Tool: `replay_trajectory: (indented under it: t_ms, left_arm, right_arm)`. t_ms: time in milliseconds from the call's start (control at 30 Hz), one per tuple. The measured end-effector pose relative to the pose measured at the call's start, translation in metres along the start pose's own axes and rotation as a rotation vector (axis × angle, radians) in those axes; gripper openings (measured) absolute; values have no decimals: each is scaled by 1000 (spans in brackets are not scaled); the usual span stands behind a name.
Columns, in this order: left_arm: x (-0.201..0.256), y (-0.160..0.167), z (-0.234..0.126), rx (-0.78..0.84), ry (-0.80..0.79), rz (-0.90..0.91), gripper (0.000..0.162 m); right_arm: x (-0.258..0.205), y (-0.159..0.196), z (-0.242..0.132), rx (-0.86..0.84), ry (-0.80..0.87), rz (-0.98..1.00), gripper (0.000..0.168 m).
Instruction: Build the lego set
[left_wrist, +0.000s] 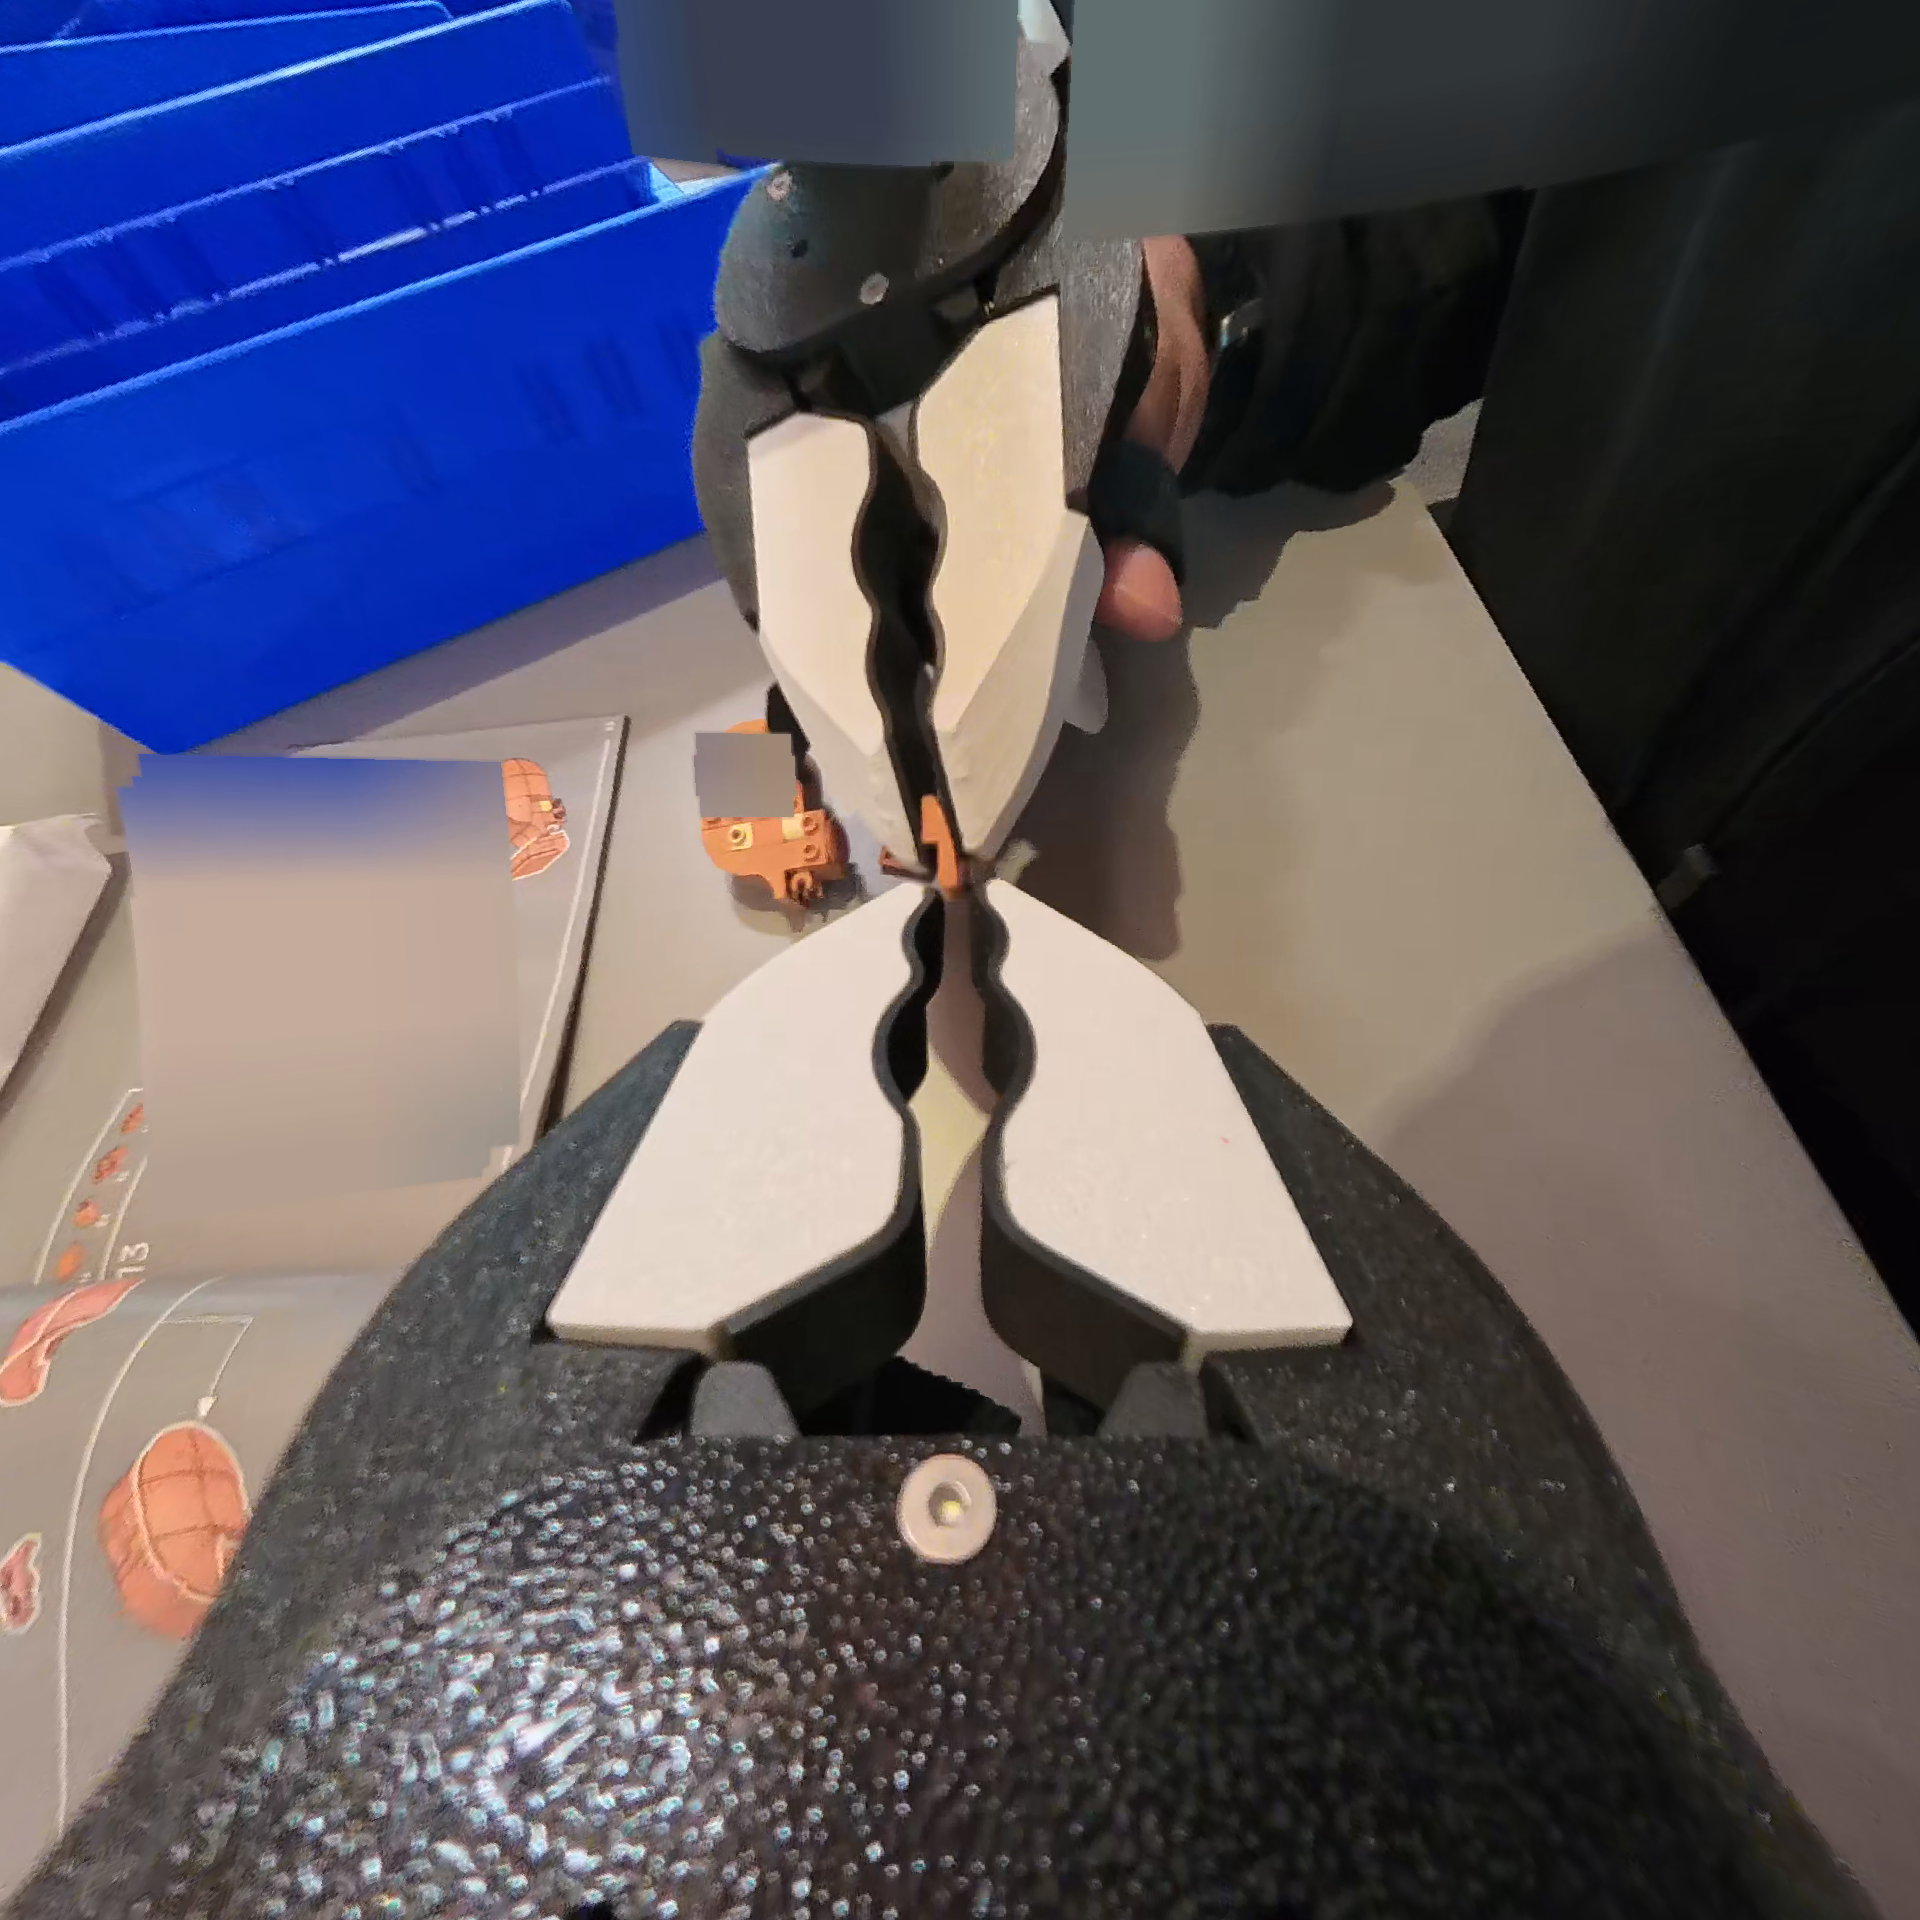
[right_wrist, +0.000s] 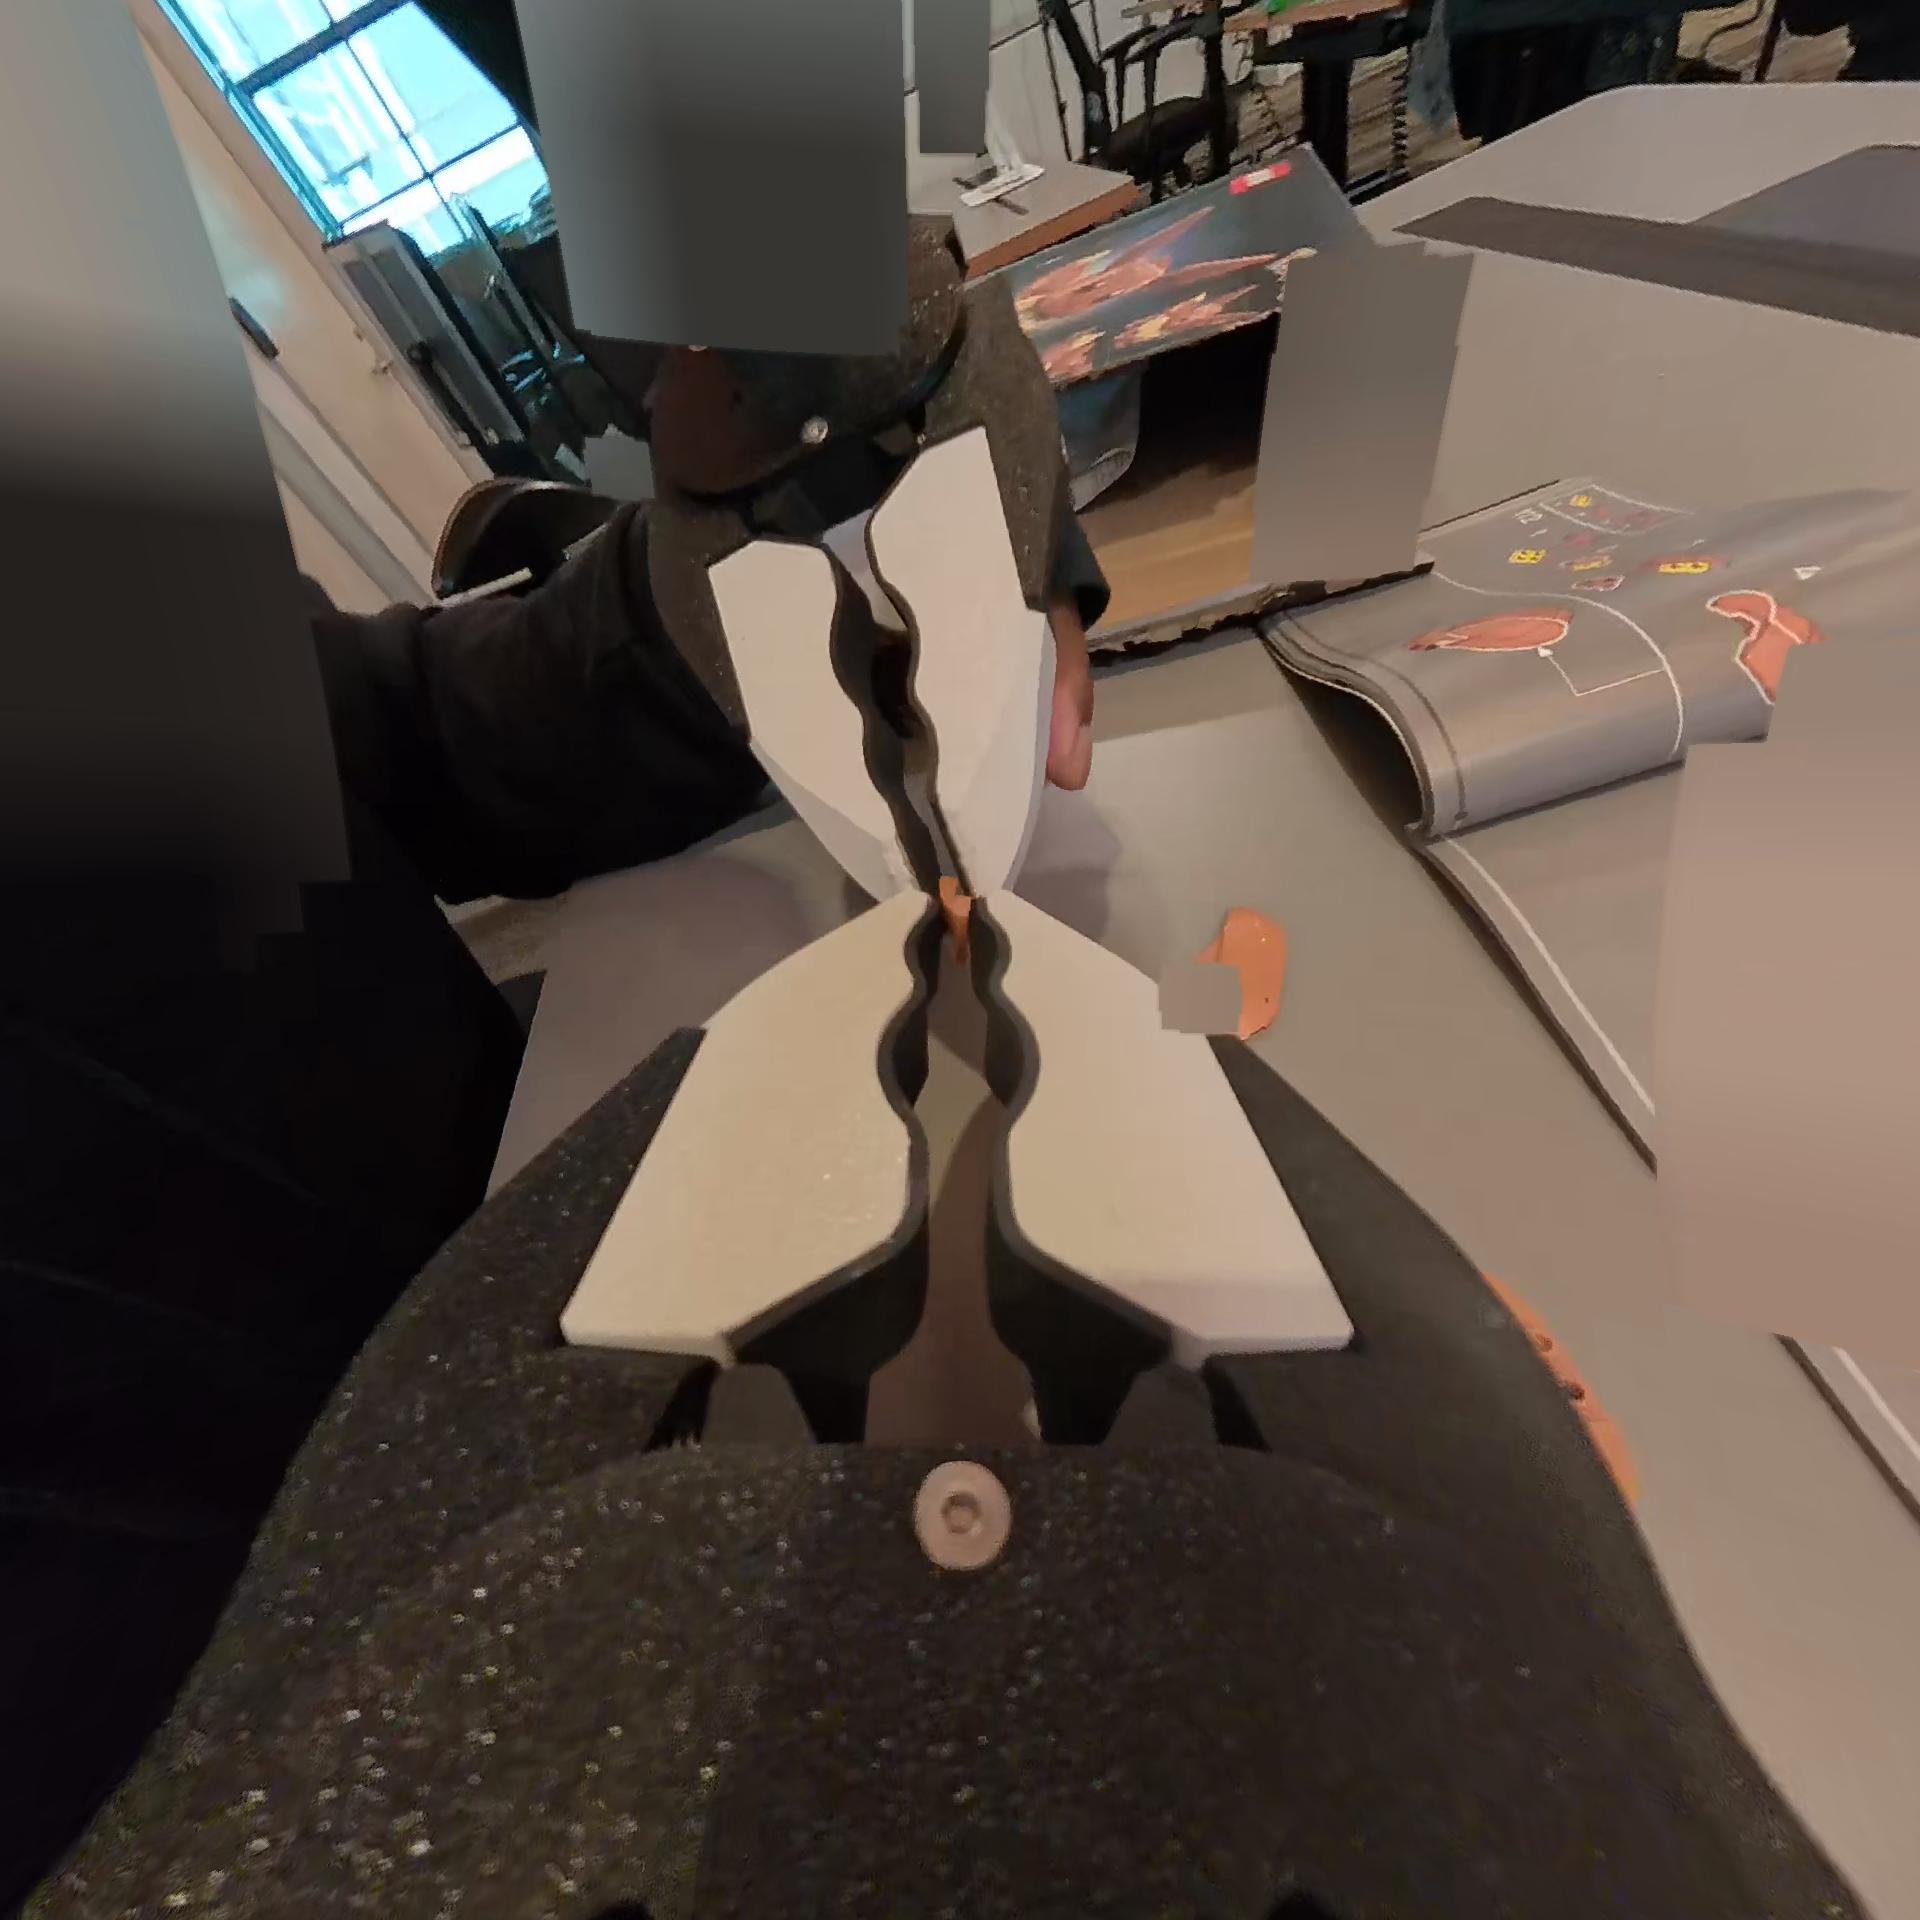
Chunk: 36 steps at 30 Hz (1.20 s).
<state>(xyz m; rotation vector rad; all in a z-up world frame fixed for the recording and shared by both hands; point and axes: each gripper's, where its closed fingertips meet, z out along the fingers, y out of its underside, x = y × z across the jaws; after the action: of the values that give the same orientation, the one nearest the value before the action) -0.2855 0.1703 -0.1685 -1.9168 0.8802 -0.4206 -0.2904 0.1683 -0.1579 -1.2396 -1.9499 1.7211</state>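
Note:
My two grippers meet tip to tip above the grey table (left_wrist: 1351, 831). A small orange lego piece (left_wrist: 940, 836) stands upright between them, with a tiny dark brown part (left_wrist: 894, 858) at its foot. My right gripper (right_wrist: 954, 920) is shut on the orange piece (right_wrist: 952, 914), which lies between its pads. In the left wrist view it comes down from above (left_wrist: 935, 831). My left gripper (left_wrist: 948, 896) pinches the piece's near end. In the right wrist view it comes down from above (right_wrist: 940, 881).
A partly built orange lego body (left_wrist: 774, 842) lies on the table just left of the tips and shows in the right wrist view (right_wrist: 1252, 961). An open instruction booklet (left_wrist: 312, 935) (right_wrist: 1558, 675), blue bins (left_wrist: 312, 364) and the set's box (right_wrist: 1174, 281) stand around. The table edge (left_wrist: 1621, 831) runs at right. Left and right tips are no more than a few centimetres apart.

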Motion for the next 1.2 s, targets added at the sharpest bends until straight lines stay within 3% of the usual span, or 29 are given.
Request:
replay_trajectory:
  t_ms: [167,333,533,733,800,1067,1133,1200]
  left_arm:
    - [-38,43,-12,-177,-167,-20,33]
    - [-52,88,-6,-403,-145,-11,36]
    - [-54,84,7,-409,-55,59,42]
    - [-48,86,16,-410,5,28,38]
    - [-41,86,16,-416,48,-11,25]
    - [-34,85,16,-380,-6,-86,23]
    - [-30,71,14,-293,-12,-96,0]
    - [-30,72,13,-308,-45,-112,0]
  right_arm:
    - [5,-3,-4,21,-2,73,5]
    - [7,1,-4,-1,-23,108,5]
    - [6,6,-2,-25,-37,127,5]
    - [1,5,-3,-36,-48,120,5]
    - [0,4,-3,-39,-47,115,5]
    - [14,12,-1,-72,41,149,5]
    - [17,17,1,-88,55,183,5]
    - [20,22,3,-111,74,199,5]
